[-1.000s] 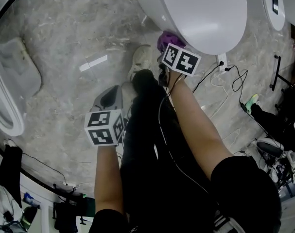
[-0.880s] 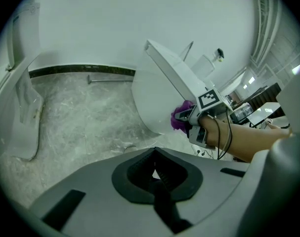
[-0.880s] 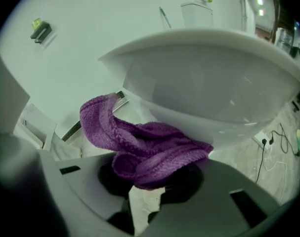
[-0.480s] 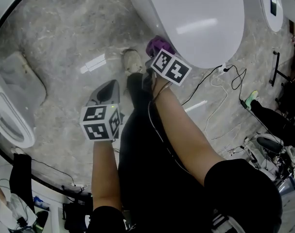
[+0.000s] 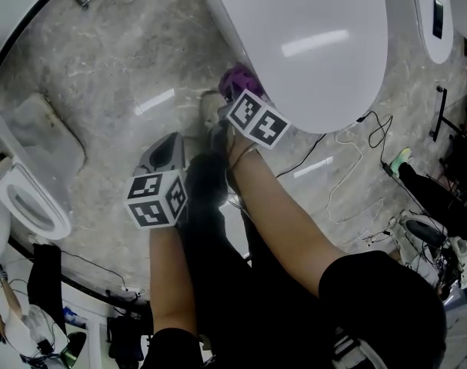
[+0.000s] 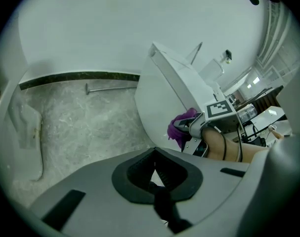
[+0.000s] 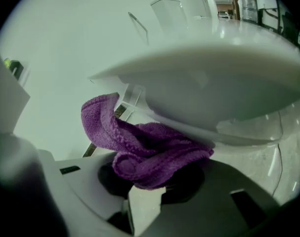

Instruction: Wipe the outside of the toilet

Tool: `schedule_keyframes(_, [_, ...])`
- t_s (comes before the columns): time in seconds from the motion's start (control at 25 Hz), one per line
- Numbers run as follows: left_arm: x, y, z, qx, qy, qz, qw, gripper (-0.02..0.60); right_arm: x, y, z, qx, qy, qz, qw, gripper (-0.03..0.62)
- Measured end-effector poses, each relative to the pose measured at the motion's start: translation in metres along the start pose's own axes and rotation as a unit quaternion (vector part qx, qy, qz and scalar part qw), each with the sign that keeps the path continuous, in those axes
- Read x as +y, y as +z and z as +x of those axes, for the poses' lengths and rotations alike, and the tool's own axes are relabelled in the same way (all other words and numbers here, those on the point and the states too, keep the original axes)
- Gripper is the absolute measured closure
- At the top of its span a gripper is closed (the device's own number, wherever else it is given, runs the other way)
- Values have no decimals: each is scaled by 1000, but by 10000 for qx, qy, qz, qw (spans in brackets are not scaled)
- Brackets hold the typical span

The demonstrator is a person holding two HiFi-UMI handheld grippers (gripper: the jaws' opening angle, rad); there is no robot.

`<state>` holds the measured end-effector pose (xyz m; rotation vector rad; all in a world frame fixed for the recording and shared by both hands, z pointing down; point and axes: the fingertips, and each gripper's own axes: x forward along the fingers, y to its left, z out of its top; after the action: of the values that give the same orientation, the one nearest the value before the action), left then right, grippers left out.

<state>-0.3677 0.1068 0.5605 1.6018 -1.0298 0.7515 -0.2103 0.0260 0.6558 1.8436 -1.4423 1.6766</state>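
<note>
The white toilet (image 5: 310, 44) fills the top of the head view, its lid down. My right gripper (image 5: 231, 98) is shut on a purple cloth (image 5: 237, 79) and presses it against the bowl's outer side just under the rim. In the right gripper view the purple cloth (image 7: 140, 147) bunches between the jaws, touching the underside of the toilet bowl (image 7: 214, 98). My left gripper (image 5: 165, 154) hangs over the floor, away from the toilet, its jaws shut on nothing. The left gripper view shows the toilet (image 6: 164, 98), the purple cloth (image 6: 182, 127) and the right gripper beside it.
The floor is grey marble (image 5: 118, 68). Another white toilet (image 5: 29, 206) stands at the left edge. Cables (image 5: 348, 160) trail on the floor to the right of the toilet. My dark-trousered legs and a shoe (image 5: 211, 106) are right below the grippers. Bags and gear lie at far right.
The right gripper with the purple cloth has slid leftward and up along the toilet's outer side. The left gripper has stayed about where it was.
</note>
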Motion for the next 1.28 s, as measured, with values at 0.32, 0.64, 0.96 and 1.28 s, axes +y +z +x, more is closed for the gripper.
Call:
schedule_keyframes(0.32, [6,32,5,96,-101,96,9999,572,24,18,21,-4,-51,75,10000,494])
schedule_keyframes(0.64, [53,92,2,197,-161,421,9988,572,60,41,50,-217,-321,400,9984,494])
schedule_keyframes(0.96, [93,139,9,504,-508,742,9947,572,102,65,79,-517,-563,823,9937,494])
schedule_keyframes(1.28, [125,191,10,737,-905,1345,9840,572,140,92,107,-751,-805,1037,9885,490])
